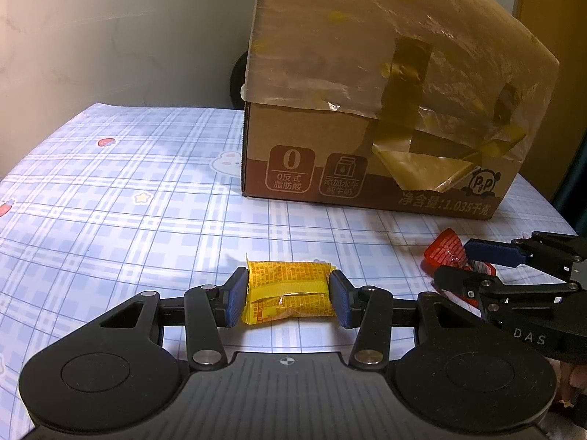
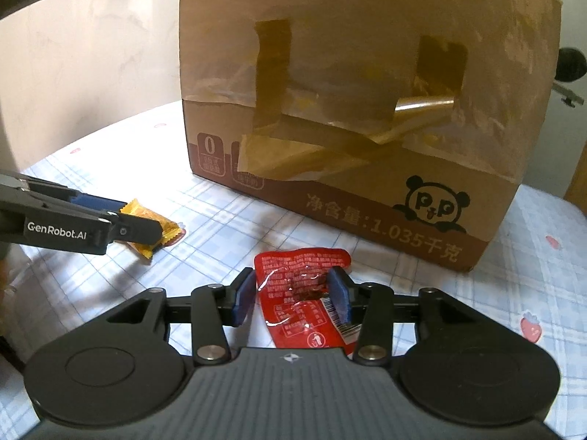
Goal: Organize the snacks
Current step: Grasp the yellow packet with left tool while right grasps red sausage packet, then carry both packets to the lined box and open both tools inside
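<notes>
My left gripper (image 1: 290, 295) is shut on a yellow snack packet (image 1: 290, 289), its blue pads pressing both ends, low over the checked tablecloth. It also shows in the right wrist view (image 2: 143, 225), with the yellow packet (image 2: 167, 229) sticking out. My right gripper (image 2: 291, 295) is shut on a red snack packet (image 2: 301, 293), pads against its two sides. In the left wrist view the right gripper (image 1: 458, 262) and red packet (image 1: 445, 251) sit at the right. A taped cardboard box (image 1: 367, 84) stands behind both.
The blue checked tablecloth (image 1: 110, 201) covers the table, with open cloth to the left. The box (image 2: 367, 91) has loose brown tape hanging on its front. A pale wall stands behind. The table's right edge drops off beyond the box.
</notes>
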Motion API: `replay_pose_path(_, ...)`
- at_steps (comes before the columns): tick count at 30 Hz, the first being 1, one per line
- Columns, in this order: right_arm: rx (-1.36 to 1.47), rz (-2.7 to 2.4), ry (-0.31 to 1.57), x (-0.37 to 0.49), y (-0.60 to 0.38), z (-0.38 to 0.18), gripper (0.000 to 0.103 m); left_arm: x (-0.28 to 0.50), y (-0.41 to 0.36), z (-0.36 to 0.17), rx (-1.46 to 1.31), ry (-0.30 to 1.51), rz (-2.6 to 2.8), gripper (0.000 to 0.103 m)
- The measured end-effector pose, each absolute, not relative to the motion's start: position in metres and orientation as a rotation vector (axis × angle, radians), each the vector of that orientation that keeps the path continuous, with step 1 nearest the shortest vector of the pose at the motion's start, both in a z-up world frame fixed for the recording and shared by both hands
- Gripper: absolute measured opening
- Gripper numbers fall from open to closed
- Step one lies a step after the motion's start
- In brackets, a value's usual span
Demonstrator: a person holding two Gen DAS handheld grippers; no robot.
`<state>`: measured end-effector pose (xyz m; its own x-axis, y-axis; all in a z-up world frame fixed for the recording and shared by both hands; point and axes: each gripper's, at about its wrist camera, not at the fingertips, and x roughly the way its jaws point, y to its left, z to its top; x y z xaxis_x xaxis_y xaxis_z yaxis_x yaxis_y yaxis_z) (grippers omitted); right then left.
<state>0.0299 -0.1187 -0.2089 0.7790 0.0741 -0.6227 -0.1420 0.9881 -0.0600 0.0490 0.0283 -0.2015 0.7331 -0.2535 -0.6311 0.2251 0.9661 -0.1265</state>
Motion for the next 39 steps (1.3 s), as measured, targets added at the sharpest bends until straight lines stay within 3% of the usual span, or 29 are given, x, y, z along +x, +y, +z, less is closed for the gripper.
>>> replay_pose_path(4, -0.132, 0.102, 0.657, 0.029, -0.117, -0.210, 0.049, 0.049, 0.031, -0.202, -0.040, 0.699, -0.268, 0.050)
replay_pose_path(18, -0.107, 0.114, 0.709, 0.043, -0.121, -0.215, 0.073, 0.049, 0.030, -0.201, -0.039, 0.699, -0.271, 0.050)
replay_pose_path(22, -0.051, 0.140, 0.727, 0.049, -0.131, -0.215, 0.073, 0.049, 0.030, -0.201, -0.040, 0.699, -0.272, 0.050)
replay_pose_path(23, -0.057, 0.138, 0.726, 0.048, -0.130, -0.215, 0.072, 0.049, 0.030, -0.202, -0.037, 0.699, -0.272, 0.050)
replay_pose_path(24, -0.060, 0.137, 0.723, 0.048, -0.129, -0.215, 0.062, 0.049, 0.030, -0.201, -0.035, 0.701, -0.274, 0.051)
replay_pose_path(29, -0.001, 0.116, 0.705, 0.039, -0.139, -0.211, 0.033, 0.052, 0.032, -0.199, -0.039, 0.723, -0.289, 0.050)
replay_pose_path(32, 0.057, 0.109, 0.691, 0.031, -0.147, -0.205, 0.028, 0.052, 0.033, -0.196, -0.041, 0.740, -0.301, 0.050)
replay_pose_path(39, 0.113, 0.140, 0.638, 0.009, -0.156, -0.184, 0.026, 0.037, 0.034, -0.172, -0.043, 0.676, -0.341, 0.050)
